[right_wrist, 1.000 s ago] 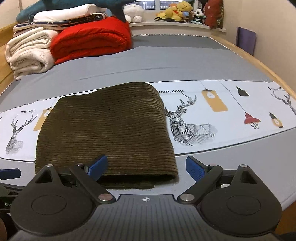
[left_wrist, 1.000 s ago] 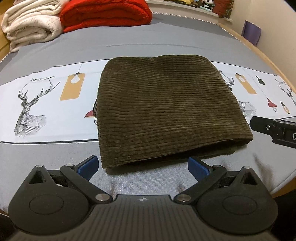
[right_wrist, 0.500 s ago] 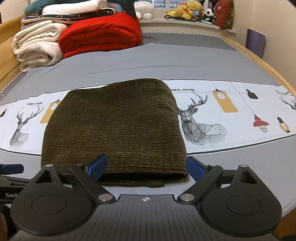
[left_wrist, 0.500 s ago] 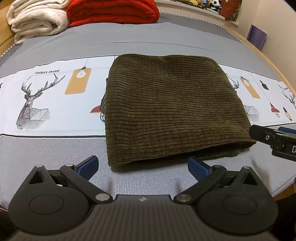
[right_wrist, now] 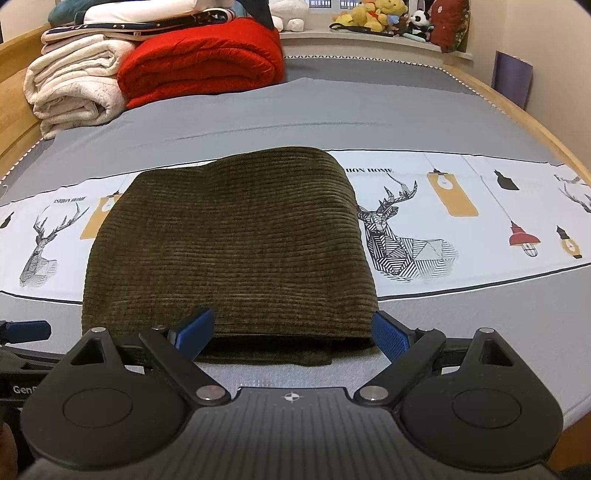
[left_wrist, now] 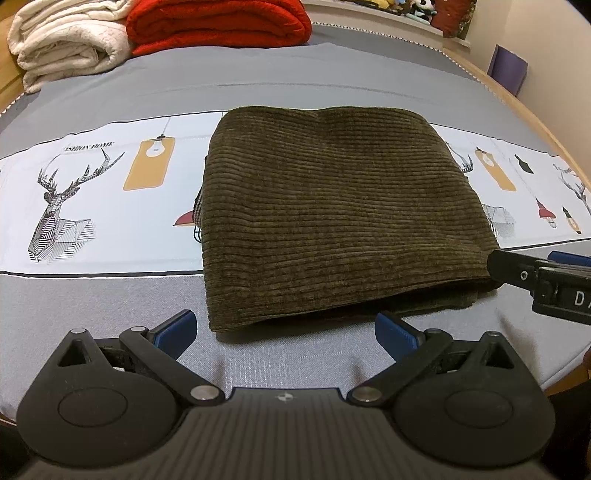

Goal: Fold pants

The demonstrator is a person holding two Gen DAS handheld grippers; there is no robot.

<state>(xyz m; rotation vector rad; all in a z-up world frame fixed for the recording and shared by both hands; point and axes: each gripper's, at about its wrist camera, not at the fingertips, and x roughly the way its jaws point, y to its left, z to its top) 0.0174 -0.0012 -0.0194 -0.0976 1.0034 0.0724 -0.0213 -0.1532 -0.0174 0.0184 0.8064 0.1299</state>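
Dark olive corduroy pants (left_wrist: 340, 210) lie folded into a compact rectangle on the bed; they also show in the right wrist view (right_wrist: 232, 243). My left gripper (left_wrist: 284, 328) is open and empty, just in front of the fold's near left edge. My right gripper (right_wrist: 291, 332) is open and empty, its blue fingertips at the near right edge of the fold, over the lower layers that stick out. The right gripper's body shows at the right of the left wrist view (left_wrist: 543, 280).
The bed has a grey sheet with a white printed band of deer and lamps (right_wrist: 443, 221). Folded red (right_wrist: 199, 62) and cream blankets (right_wrist: 74, 88) sit at the far end. Plush toys (right_wrist: 376, 18) line the sill. A wooden bed rail (right_wrist: 517, 118) runs along the right.
Both grippers have moved slightly forward and right toward the folded pants; the right gripper's fingertips now straddle the near right edge. Both stay open. The pants have not moved.
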